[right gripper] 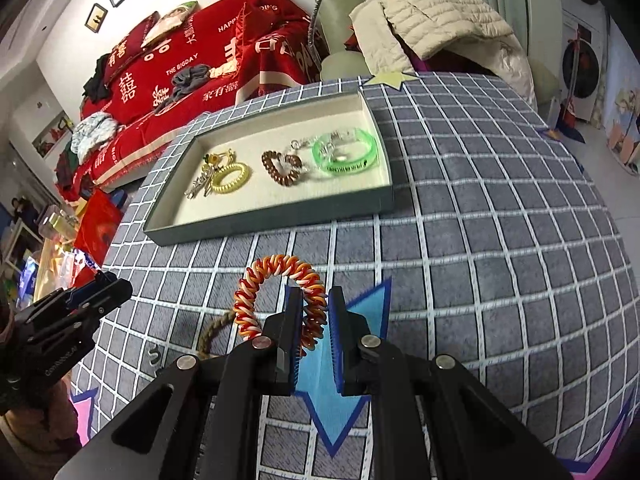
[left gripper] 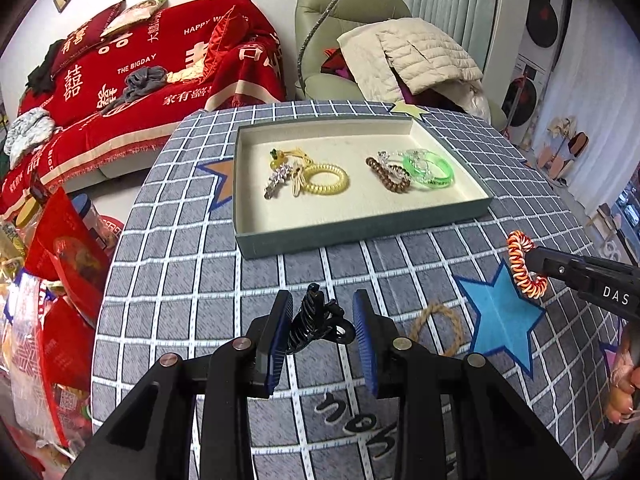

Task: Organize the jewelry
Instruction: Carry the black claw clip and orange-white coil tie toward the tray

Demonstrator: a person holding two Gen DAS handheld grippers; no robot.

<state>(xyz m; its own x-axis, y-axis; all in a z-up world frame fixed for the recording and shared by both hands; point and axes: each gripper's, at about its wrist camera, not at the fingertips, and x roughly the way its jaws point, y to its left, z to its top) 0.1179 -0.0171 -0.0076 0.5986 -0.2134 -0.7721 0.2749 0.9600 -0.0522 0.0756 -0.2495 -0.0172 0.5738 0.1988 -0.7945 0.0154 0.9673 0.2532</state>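
A green-walled tray (left gripper: 352, 234) (right gripper: 276, 216) lies on the checked table, holding a yellow coil tie (left gripper: 325, 179), a brown coil tie (left gripper: 389, 176), a green bangle (left gripper: 430, 170) and small trinkets. My left gripper (left gripper: 320, 330) is shut on a black claw hair clip (left gripper: 314, 320), in front of the tray. My right gripper (right gripper: 316, 320) is shut on an orange-and-white coil hair tie (right gripper: 276, 280), held above the table; it also shows in the left wrist view (left gripper: 520, 264). A tan rope ring (left gripper: 438, 328) lies on the cloth between the grippers.
The table wears a grey checked cloth (left gripper: 180, 264) with star patches. Red bags and packets (left gripper: 60, 280) crowd the table's left side. A red-covered sofa (left gripper: 160, 64) and a green armchair with a white jacket (left gripper: 420, 56) stand behind.
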